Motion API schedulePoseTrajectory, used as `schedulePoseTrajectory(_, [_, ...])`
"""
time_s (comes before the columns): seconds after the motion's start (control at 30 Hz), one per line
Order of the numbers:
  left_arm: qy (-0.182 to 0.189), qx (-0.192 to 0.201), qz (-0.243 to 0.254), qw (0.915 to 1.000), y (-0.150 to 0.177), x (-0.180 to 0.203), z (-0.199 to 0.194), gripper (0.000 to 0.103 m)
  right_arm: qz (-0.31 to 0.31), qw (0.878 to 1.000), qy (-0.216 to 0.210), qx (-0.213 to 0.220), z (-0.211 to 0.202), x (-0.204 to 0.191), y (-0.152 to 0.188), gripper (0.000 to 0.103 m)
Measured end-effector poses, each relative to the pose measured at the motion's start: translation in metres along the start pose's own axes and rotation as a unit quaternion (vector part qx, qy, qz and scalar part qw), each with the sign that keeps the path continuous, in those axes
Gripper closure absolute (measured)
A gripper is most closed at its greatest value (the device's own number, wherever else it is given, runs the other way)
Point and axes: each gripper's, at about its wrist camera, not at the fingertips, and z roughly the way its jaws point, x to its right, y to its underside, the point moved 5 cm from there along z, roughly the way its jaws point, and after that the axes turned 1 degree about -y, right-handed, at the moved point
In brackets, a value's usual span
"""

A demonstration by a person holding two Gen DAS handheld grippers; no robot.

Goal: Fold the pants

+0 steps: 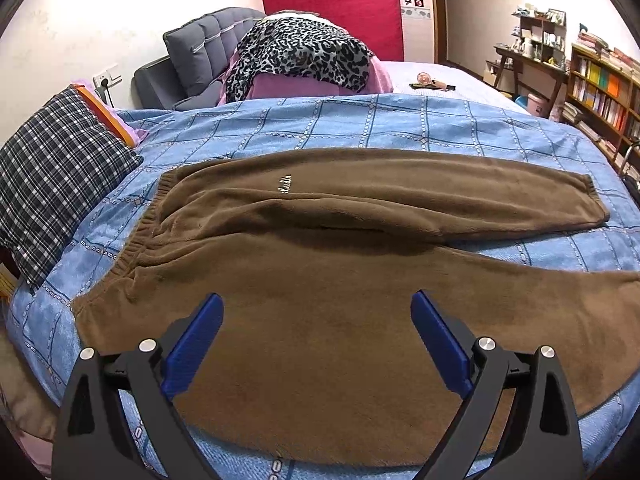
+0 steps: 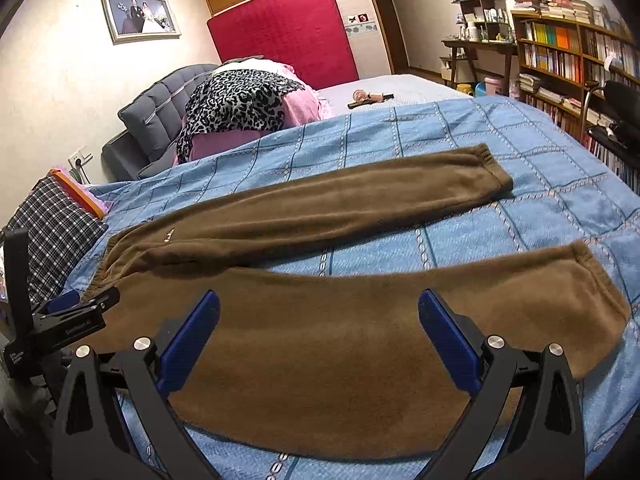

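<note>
Brown fleece pants [image 1: 328,264] lie spread flat on a blue checked blanket [image 1: 360,124], waistband to the left, both legs running right and splayed apart. My left gripper [image 1: 317,304] is open and empty above the near leg close to the waist. My right gripper [image 2: 319,302] is open and empty above the near leg [image 2: 340,332], further toward the cuff [image 2: 600,280]. The far leg [image 2: 340,200] ends in a cuff at the upper right. The left gripper's body [image 2: 60,324] shows at the left edge of the right wrist view.
A plaid pillow [image 1: 52,188] lies at the left of the bed. A leopard-print cloth over pink bedding [image 1: 300,56] sits behind the blanket by a grey headboard. Small items [image 1: 432,82] lie on the far mattress. A bookshelf [image 2: 568,64] and a desk stand at right.
</note>
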Motion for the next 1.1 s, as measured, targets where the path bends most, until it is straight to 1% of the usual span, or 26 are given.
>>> schedulePoseTrajectory(0.2, [-0.011,-0.003,-0.001,0.9999,-0.007,-0.008,0.012,0.009,0.008,1.0,0.009,0.006,0.009,0.009,-0.016,0.003])
schedulePoseTrajectory(0.43, [-0.021,-0.007,0.002,0.9997,-0.017,-0.015,0.028,0.009,0.005,1.0,0.012,-0.007,0.028,0.009,-0.022,0.003])
schedulePoseTrajectory(0.6, [-0.015,-0.024,-0.005,0.9996,-0.028,-0.027,0.045,0.009,0.004,1.0,0.016,-0.02,0.046,0.012,-0.026,0.003])
schedulePoseTrajectory(0.7, [-0.012,-0.036,-0.021,0.9991,-0.039,-0.046,0.057,0.009,0.015,0.999,0.021,-0.027,0.057,0.022,-0.031,0.003])
schedulePoseTrajectory(0.73, [-0.014,-0.04,-0.032,0.9986,-0.045,-0.058,0.063,0.009,0.019,0.999,0.022,-0.028,0.06,0.025,-0.032,0.003])
schedulePoseTrajectory(0.83, [-0.034,-0.051,-0.059,0.9964,-0.061,-0.091,0.082,0.009,0.028,0.999,0.025,-0.035,0.071,0.031,-0.034,0.003])
schedulePoseTrajectory(0.93, [-0.046,-0.055,-0.084,0.9938,-0.073,-0.124,0.1,0.009,0.024,0.998,0.027,-0.043,0.081,0.031,-0.033,0.003])
schedulePoseTrajectory(1.03, [-0.081,-0.069,-0.113,0.9878,-0.086,-0.164,0.125,0.009,0.024,0.998,0.027,-0.053,0.092,0.032,-0.031,0.003])
schedulePoseTrajectory(1.1, [-0.088,-0.074,-0.137,0.9839,-0.092,-0.184,0.136,0.009,0.025,0.998,0.027,-0.059,0.098,0.033,-0.03,0.003])
